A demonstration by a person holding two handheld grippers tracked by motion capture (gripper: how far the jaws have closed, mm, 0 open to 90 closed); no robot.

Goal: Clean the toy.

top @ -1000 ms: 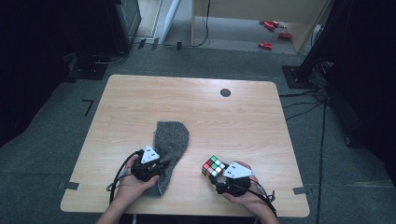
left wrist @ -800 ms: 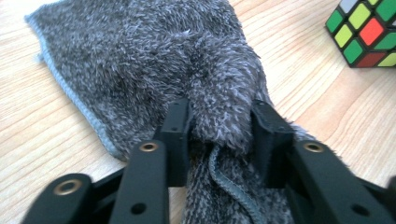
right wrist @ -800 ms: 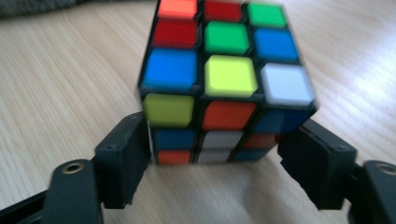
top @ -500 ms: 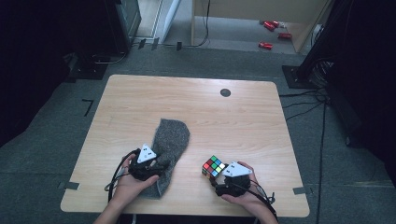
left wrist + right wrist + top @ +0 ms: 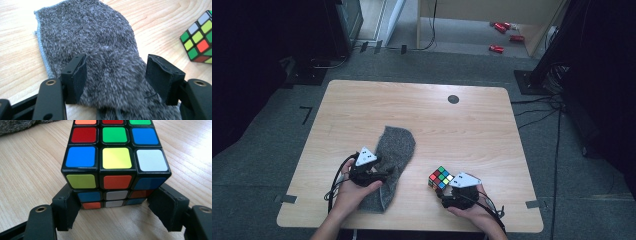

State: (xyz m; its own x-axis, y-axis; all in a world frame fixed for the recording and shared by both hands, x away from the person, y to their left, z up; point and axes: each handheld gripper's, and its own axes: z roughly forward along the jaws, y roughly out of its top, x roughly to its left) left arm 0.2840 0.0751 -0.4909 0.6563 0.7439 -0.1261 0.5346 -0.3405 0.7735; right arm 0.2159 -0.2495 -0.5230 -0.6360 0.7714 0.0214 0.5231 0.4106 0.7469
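Observation:
A grey fuzzy cloth [image 5: 397,145] lies crumpled on the wooden table [image 5: 472,130]. My left gripper [image 5: 387,172] rests over its near end. Seen from the left gripper view, the cloth [image 5: 100,37] runs under and between the jaws of that gripper [image 5: 116,80]. They have just been opening and stand apart without pinching it. A Rubik's cube [image 5: 440,177] stands at the front right. In the right gripper view the cube [image 5: 116,157] sits between the jaws of my right gripper [image 5: 115,207], which have just been closing. Their pads [image 5: 67,207] meet its lower sides.
The cube [image 5: 200,42] lies just right of the cloth. A small black round mark [image 5: 453,99] sits near the table's far edge. Both hands are close to the front edge. Red objects [image 5: 497,48] lie on the floor beyond, with dark stands at both sides.
My left hand has shifted slightly left along the cloth's near end. The cube and the right hand have kept their place.

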